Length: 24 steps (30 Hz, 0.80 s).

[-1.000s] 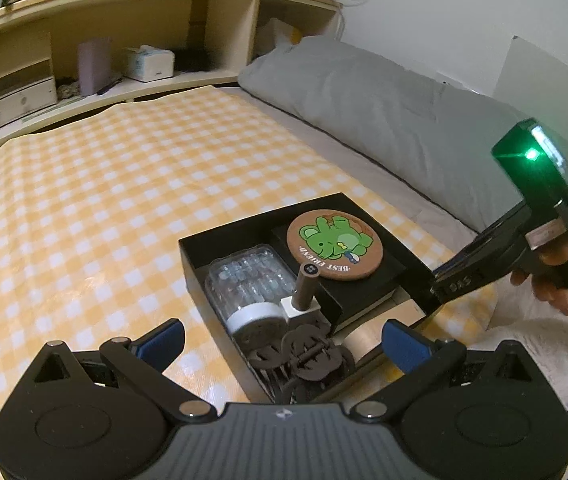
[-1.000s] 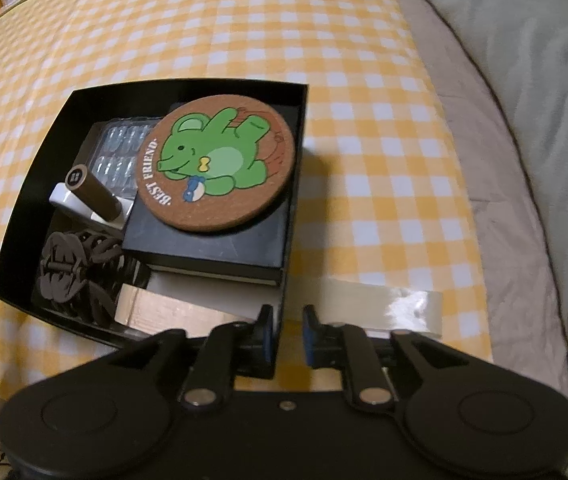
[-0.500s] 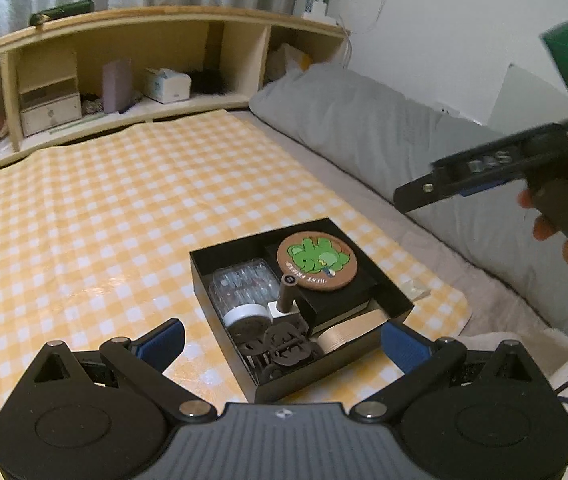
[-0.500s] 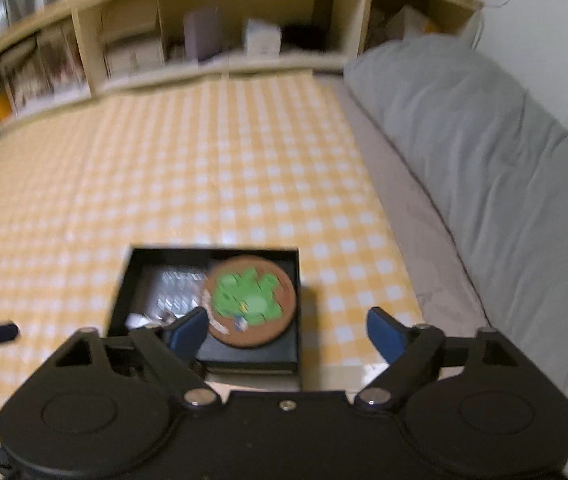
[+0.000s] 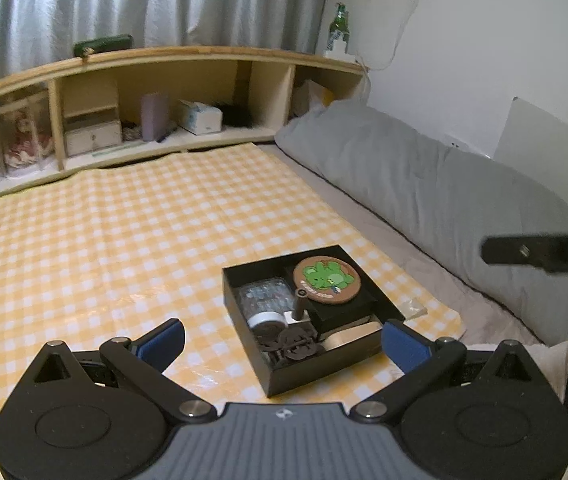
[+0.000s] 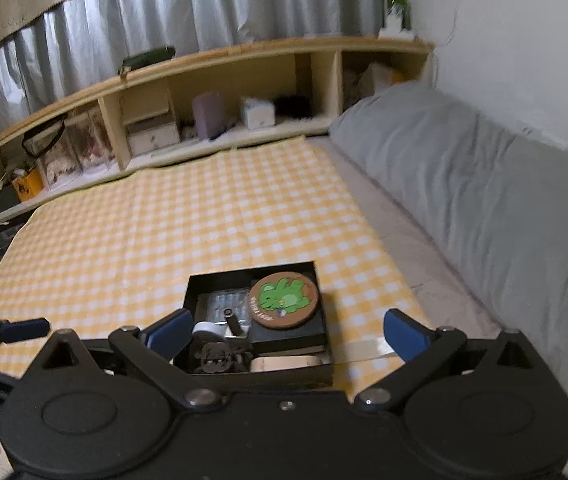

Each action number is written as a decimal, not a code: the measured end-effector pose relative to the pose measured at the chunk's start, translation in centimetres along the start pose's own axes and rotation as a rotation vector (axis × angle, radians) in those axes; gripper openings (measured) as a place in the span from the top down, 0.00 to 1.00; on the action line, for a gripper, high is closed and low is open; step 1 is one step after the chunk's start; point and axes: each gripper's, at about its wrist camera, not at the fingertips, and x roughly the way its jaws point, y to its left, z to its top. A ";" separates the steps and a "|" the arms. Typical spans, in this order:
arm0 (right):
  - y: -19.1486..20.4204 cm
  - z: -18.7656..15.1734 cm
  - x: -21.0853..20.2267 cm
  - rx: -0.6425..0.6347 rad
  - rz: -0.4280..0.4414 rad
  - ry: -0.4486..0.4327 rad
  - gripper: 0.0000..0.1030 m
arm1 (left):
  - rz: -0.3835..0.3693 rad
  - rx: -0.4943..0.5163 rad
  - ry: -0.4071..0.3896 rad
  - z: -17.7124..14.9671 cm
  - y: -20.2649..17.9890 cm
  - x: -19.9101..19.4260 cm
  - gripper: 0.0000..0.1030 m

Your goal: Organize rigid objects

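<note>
Partly hidden: black box [image 6: 251,376] near wall behind right gripper [image 6: 284,330] fingers [image 6: 167,332].

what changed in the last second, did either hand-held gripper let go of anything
The right hand-held gripper was pinched on the black box front wall; it let go, its jaws are opening with nothing between them, and it drew up and back. The left hand-held gripper also backed away, open and empty throughout. The box, its round coaster and other contents stayed put.
</note>
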 end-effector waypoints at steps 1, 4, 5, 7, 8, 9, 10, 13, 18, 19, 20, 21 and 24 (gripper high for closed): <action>-0.1 -0.5 -0.5 0.005 -0.007 -0.013 0.00 | 0.009 0.004 -0.011 -0.2 -0.1 -0.3 0.00; -0.2 -2.3 -2.0 0.016 -0.008 -0.035 0.00 | 0.010 0.002 -0.039 -0.7 -0.1 -1.4 0.00; -0.2 -2.9 -2.3 0.014 -0.012 -0.042 0.00 | 0.009 -0.005 -0.045 -1.0 -0.1 -1.8 0.00; 0.2 -4.0 -3.0 -0.017 -0.035 -0.067 0.00 | 0.006 -0.015 -0.050 -1.3 -0.2 -2.2 0.00; 0.5 -4.5 -3.3 -0.040 -0.054 -0.086 0.00 | 0.005 -0.016 -0.053 -1.5 -0.3 -2.4 0.00; 0.6 -4.9 -3.6 -0.050 -0.069 -0.104 0.00 | 0.007 -0.013 -0.056 -1.7 -0.4 -2.6 0.00; 0.6 -5.2 -3.9 -0.051 -0.081 -0.120 0.00 | 0.011 -0.006 -0.061 -1.8 -0.5 -2.7 0.00; 0.3 -5.9 -4.4 -0.016 -0.087 -0.145 0.00 | 0.039 0.009 -0.085 -2.4 -1.0 -3.3 0.00; 0.4 -6.9 -4.7 -0.031 -0.099 -0.180 0.00 | 0.067 0.016 -0.102 -2.9 -1.3 -3.5 0.00; 0.6 -7.0 -4.7 -0.040 -0.102 -0.184 0.00 | 0.073 0.015 -0.103 -2.9 -1.3 -3.5 0.00; 0.8 -7.2 -4.7 -0.052 -0.106 -0.191 0.00 | 0.079 0.015 -0.102 -2.9 -1.3 -3.5 0.00; 1.0 -7.4 -4.8 -0.066 -0.111 -0.198 0.00 | 0.082 0.015 -0.104 -3.0 -1.2 -3.6 0.00; 1.6 -7.6 -4.7 -0.104 -0.121 -0.200 0.00 | 0.094 0.015 -0.110 -3.1 -1.2 -3.7 0.00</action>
